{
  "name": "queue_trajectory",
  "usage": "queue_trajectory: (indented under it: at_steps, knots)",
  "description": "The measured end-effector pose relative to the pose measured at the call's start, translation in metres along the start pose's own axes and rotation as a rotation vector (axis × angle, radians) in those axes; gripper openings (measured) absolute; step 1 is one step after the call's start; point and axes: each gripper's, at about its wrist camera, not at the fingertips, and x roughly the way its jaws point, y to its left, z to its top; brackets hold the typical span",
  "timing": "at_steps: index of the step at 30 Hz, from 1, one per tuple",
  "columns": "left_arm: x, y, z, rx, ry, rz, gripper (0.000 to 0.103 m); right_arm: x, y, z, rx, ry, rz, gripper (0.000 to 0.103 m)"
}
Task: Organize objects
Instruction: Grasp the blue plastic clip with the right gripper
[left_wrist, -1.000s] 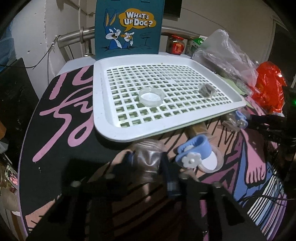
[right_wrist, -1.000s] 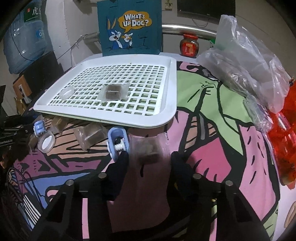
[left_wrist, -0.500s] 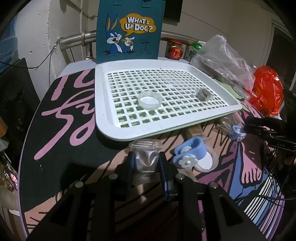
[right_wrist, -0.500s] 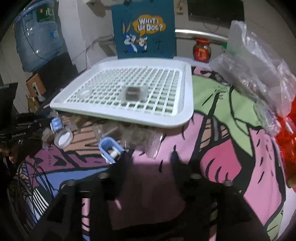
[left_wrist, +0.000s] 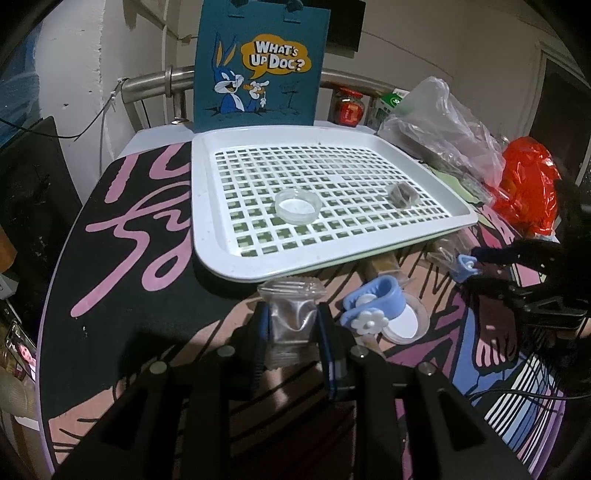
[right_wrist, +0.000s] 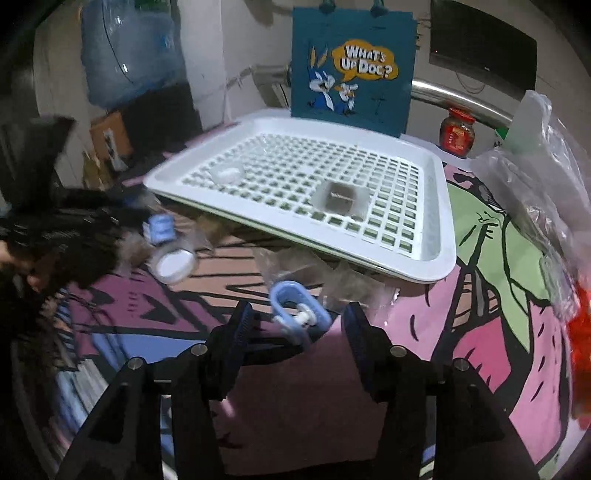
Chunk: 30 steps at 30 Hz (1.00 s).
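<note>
**Pouch pinched in my left gripper, my right spread over a clip**

My left gripper (left_wrist: 293, 325) is clamped narrow on a small clear zip pouch (left_wrist: 291, 321), its fingers pressing both sides, just in front of the white slotted tray (left_wrist: 207, 236). Beside it on the cartoon-print tablecloth (left_wrist: 147, 266) lie a blue flower clip (left_wrist: 373, 306) and a round clear lid (left_wrist: 406, 326). In the tray sit a clear round dish (left_wrist: 297, 206) and another small pouch (left_wrist: 402, 195). My right gripper (right_wrist: 297, 325) stands partly spread, gripping nothing; a blue clip (right_wrist: 299, 314) lies between its fingers on the cloth, near the tray's front edge.
</note>
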Motion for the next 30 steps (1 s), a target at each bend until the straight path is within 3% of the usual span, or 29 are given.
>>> queue_trajectory:
  at_steps: [3,8,23,30]
  knots:
    - [-0.001,0.001,0.0,-0.006,-0.005,0.001,0.025,0.003,0.002,-0.002,-0.012,0.016,0.024,0.033]
    - [-0.002,0.003,-0.001,-0.016,-0.013,-0.002,0.025,-0.003,0.008,-0.007,-0.025,0.0,0.05,0.033]
    - [-0.018,-0.005,0.003,-0.008,-0.125,-0.046,0.025,-0.044,0.021,0.007,0.012,-0.258,0.067,0.033]
    - [-0.026,-0.015,0.001,0.026,-0.178,-0.054,0.025,-0.043,0.026,0.005,0.004,-0.302,0.08,0.033]
